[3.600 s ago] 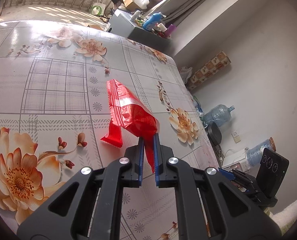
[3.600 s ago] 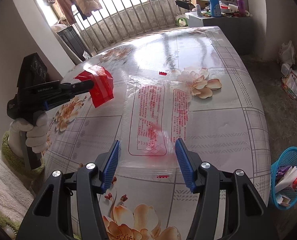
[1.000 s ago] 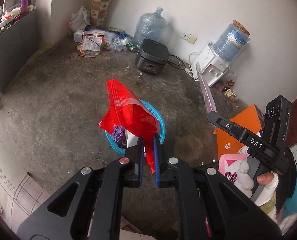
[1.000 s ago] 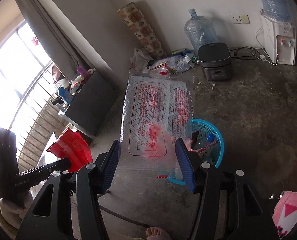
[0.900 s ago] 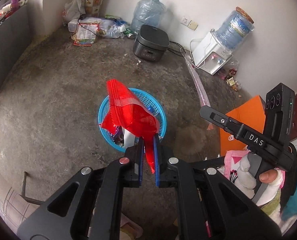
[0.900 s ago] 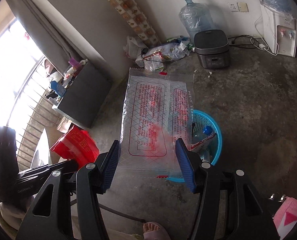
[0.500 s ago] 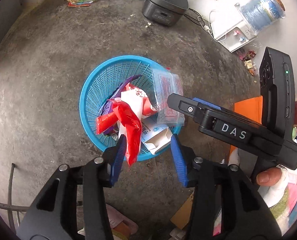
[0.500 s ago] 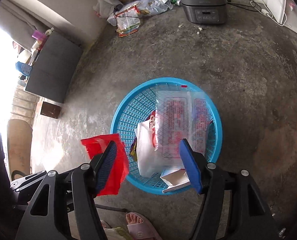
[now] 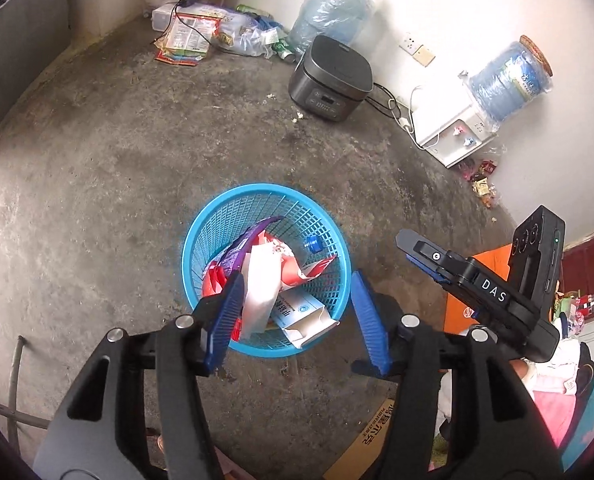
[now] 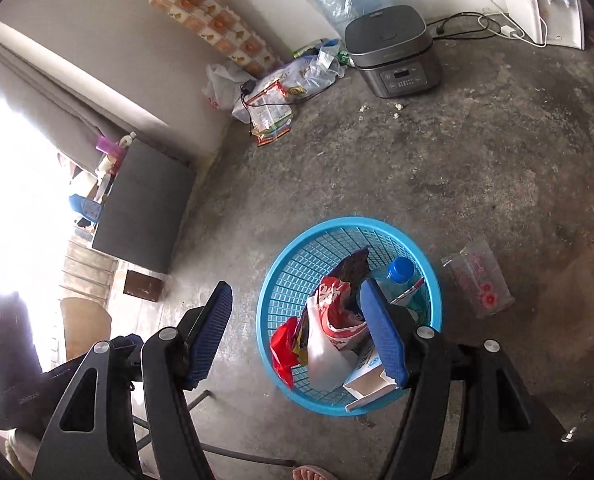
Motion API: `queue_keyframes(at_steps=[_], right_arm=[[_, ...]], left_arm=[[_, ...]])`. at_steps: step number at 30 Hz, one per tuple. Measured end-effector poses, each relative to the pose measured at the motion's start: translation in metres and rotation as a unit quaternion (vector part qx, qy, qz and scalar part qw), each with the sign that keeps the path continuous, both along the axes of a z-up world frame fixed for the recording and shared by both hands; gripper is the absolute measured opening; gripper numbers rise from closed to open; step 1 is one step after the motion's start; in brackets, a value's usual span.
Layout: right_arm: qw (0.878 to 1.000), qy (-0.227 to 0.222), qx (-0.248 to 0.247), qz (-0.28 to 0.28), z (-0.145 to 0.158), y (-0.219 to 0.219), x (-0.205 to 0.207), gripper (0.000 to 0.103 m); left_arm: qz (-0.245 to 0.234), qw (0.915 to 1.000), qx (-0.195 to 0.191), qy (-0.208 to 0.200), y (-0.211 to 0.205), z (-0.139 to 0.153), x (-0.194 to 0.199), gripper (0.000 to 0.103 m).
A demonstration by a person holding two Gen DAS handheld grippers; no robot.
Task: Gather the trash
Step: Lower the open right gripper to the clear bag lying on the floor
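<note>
A blue mesh basket [image 9: 265, 191] [image 10: 349, 226] stands on the concrete floor, holding cartons, wrappers and a blue-capped bottle [image 10: 400, 270]. The red wrapper [image 9: 213, 280] [image 10: 283, 346] lies inside it at the left side. The clear printed bag [image 10: 477, 282] lies flat on the floor just right of the basket, outside it. My left gripper [image 9: 295, 316] hovers over the basket's near rim, its jaws opening, nothing between the pads. My right gripper [image 10: 297, 334] is open and empty over the basket's left half; in the left wrist view the right gripper [image 9: 411, 248] reaches in from the right.
A dark rice cooker [image 9: 331, 80], a water jug [image 9: 329, 12] and a white dispenser [image 9: 453, 136] line the far wall, with a litter pile [image 9: 217, 36] in the corner. A grey cabinet [image 10: 145, 204] stands left. An orange box [image 9: 493, 260] and cardboard [image 9: 377, 432] lie close.
Both grippers swung from the table to above the basket and opened. The red wrapper dropped into the basket. The clear bag fell from the right gripper and lies on the floor beside the basket.
</note>
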State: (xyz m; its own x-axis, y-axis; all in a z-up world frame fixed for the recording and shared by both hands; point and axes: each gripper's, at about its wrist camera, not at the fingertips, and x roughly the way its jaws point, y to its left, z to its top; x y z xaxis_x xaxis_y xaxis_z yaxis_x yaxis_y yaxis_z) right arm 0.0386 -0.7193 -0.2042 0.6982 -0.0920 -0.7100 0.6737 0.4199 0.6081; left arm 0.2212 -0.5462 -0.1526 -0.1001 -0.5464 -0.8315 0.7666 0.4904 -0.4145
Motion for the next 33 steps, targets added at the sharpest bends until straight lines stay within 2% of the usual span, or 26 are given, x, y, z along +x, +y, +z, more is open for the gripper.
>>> queue_keyframes(at_steps=[7, 13, 16, 18, 21, 25, 27, 29, 33], right_arm=[[0.995, -0.008, -0.034, -0.091, 0.032, -0.005, -0.072, 0.065], [0.992, 0.059, -0.049, -0.099, 0.027, 0.001, -0.086, 0.065], [0.986, 0.129, -0.053, -0.091, 0.009, 0.000, -0.077, 0.066], [0.980, 0.174, -0.049, -0.086, -0.013, -0.004, -0.070, 0.074], [0.968, 0.232, -0.010, -0.094, -0.065, -0.019, -0.066, 0.074], [0.952, 0.270, 0.087, -0.111, -0.154, -0.040, -0.068, 0.074], [0.944, 0.297, 0.099, -0.104, -0.194, -0.047, -0.062, 0.074], [0.942, 0.314, 0.092, -0.078, -0.227, -0.056, -0.053, 0.074], [0.930, 0.355, 0.093, 0.010, -0.287, -0.070, -0.028, 0.076]], left_arm=[[-0.003, 0.9972, -0.069, -0.027, 0.052, 0.071, -0.010, 0.064], [0.004, 0.9919, -0.104, -0.072, 0.113, 0.123, -0.022, 0.072], [0.016, 0.9897, -0.112, -0.088, 0.147, 0.139, -0.024, 0.074], [0.032, 0.9880, -0.117, -0.096, 0.172, 0.147, -0.023, 0.074], [0.060, 0.9847, -0.118, -0.112, 0.213, 0.157, -0.016, 0.074], [0.117, 0.9785, -0.106, -0.132, 0.271, 0.166, 0.001, 0.074], [0.151, 0.9742, -0.092, -0.140, 0.299, 0.170, 0.009, 0.074], [0.187, 0.9686, -0.081, -0.143, 0.326, 0.174, 0.018, 0.074], [0.259, 0.9525, -0.060, -0.149, 0.370, 0.178, 0.031, 0.074]])
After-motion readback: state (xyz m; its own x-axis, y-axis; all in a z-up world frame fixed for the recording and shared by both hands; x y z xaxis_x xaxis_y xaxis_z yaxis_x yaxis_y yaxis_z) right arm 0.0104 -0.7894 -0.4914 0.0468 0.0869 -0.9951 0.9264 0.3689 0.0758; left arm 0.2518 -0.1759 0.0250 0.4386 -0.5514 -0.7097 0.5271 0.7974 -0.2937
